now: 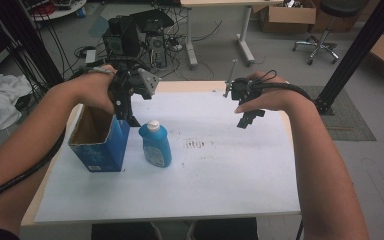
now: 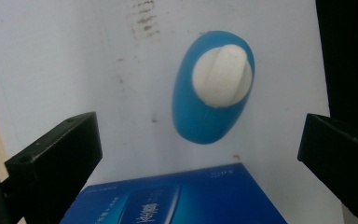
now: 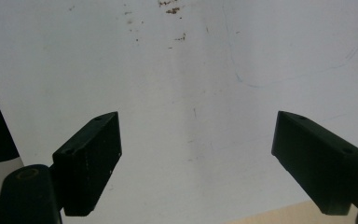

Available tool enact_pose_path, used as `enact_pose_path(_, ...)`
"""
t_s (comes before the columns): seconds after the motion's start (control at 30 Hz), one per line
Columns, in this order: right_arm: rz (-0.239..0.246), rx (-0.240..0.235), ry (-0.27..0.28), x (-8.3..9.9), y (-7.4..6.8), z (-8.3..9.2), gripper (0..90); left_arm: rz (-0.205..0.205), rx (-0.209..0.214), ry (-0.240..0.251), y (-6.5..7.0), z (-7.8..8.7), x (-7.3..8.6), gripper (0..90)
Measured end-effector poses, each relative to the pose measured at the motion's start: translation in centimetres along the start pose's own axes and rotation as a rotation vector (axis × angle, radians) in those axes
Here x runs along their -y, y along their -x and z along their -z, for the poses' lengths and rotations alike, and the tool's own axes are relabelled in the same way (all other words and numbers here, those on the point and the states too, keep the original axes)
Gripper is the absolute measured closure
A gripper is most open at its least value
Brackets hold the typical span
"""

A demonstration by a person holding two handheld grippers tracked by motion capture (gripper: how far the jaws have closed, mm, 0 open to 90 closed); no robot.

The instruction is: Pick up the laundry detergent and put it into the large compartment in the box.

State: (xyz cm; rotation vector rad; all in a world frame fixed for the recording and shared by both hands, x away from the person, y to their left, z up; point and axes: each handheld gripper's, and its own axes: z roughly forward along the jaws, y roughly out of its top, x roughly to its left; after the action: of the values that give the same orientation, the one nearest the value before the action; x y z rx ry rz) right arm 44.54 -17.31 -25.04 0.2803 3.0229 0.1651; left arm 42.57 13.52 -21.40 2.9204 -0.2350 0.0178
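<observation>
High view: bottle (image 1: 155, 145) upright, cap up.

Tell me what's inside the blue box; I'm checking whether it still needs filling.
The blue box stands open-topped; its brown inner walls show with nothing against them. Its floor is hidden by the near wall, so contents cannot be ruled out.

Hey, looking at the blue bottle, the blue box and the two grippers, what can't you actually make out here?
- Blue box contents: high view, its near wall hides the bottom.
- Box print: left gripper view, blurred and cut by the lower edge.
- Blue bottle label: high view, too small to read.
- Left gripper fingertips: high view, partly hidden behind the box's rim.
- Right gripper: high view, hand covers most of it.
</observation>
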Motion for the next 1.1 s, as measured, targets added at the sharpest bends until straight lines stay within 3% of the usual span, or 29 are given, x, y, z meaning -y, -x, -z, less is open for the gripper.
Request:
enact_pose_path(0.27, -0.001, 0.004, 0.0, 0.0, -0.2, -0.1, 15.8, -0.047, 0.014, -0.025, 0.8, -1.0, -0.4, 0.1)
enact_pose_path(0.47, -0.011, 0.005, 0.006, 0.2, -0.5, -0.2, 15.8, -0.11, 0.011, -0.083, 1.1, -2.4, -1.0, 0.1)
enact_pose_path(1.1, -0.025, 0.001, 0.001, 0.3, -0.8, -0.9, 15.8, -0.166, 0.019, -0.07, 1.1, -5.6, -1.2, 0.1)
